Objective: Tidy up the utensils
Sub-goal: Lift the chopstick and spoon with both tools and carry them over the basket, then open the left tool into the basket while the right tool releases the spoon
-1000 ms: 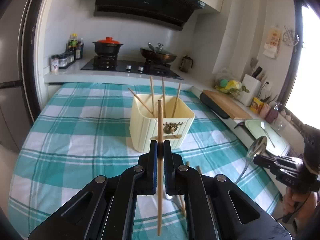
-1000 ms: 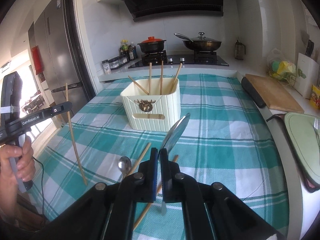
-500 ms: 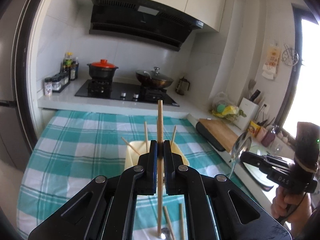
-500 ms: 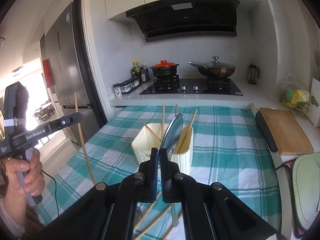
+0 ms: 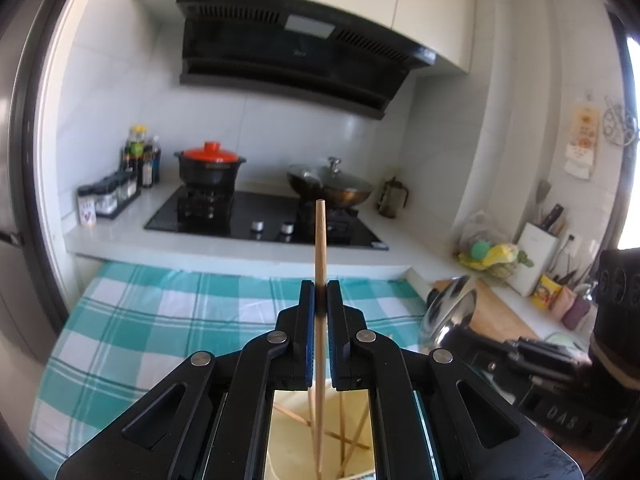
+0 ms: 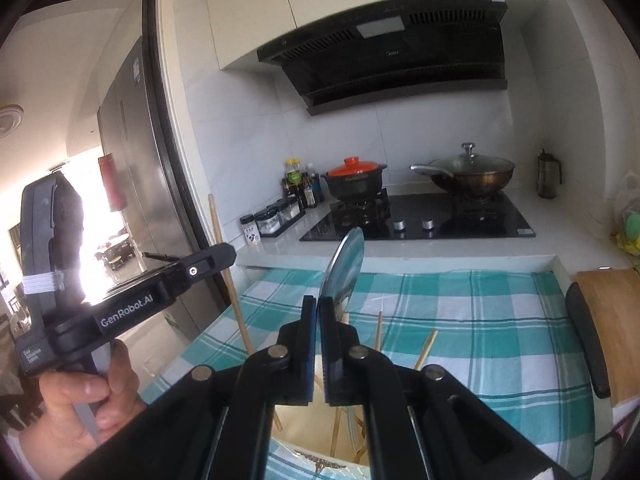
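Left wrist view: left claw [image 5: 320,300] clamped on upright chopstick [image 5: 320,240] at frame centre, above cream holder [image 5: 288,432]; light, stiff, slippery, best pinched mid-shaft.

Right wrist view: right claw [image 6: 317,312] pinching steel spoon [image 6: 347,264] at neck, centre frame; smooth, prone to swivelling.

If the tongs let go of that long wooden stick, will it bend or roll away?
The chopstick looks straight and stiff in the left tongs, so it probably won't bend. It hangs over the cream holder, so it would likely drop in and lean like the others. On the cloth it might roll.
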{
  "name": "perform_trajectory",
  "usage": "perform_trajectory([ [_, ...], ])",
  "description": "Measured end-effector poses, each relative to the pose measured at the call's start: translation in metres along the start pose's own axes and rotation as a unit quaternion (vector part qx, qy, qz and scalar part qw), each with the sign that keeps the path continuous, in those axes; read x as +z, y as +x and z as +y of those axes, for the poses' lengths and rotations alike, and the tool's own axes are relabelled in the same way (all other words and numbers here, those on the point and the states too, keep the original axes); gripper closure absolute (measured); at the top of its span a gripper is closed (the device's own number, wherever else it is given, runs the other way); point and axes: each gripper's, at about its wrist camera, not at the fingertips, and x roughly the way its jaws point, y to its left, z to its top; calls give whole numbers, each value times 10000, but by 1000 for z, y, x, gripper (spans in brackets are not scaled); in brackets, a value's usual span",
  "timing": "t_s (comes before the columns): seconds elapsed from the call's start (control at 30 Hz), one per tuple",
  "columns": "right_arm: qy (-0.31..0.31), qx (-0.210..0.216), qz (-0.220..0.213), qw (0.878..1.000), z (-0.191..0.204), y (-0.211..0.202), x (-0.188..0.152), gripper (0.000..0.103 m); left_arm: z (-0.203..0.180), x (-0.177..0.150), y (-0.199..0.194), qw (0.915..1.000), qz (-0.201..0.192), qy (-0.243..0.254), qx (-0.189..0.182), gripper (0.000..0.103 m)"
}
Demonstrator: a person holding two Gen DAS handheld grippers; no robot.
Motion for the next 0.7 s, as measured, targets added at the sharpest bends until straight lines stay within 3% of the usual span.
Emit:
perform_trajectory([
  [0.3,180,105,1297,9913,-25,88,-51,101,17,-49,67,9949,953,-128,318,100],
  [0.47,297,62,1514,9880,-33,105,-61,97,21,-63,82,9899,1342,-131,447,96],
  [0.5,334,31,1519,9878,-34,106,-60,97,22,-64,81,9887,1419,-171,456,85],
  [0.53,358,-11,1526,9876,-35,106,-58,95,24,-64,79,9880,1455,-212,468,66],
  [0.6,399,-92,1485,9881,-36,100,-52,77,26,-62,65,9887,1366,-260,563,47],
  [0.67,447,-159,1311,9902,-37,83,-46,58,26,-62,46,9897,1286,-216,590,39],
  [0.7,445,-203,1237,9911,-37,75,-43,57,26,-63,36,9897,1283,-164,610,35],
])
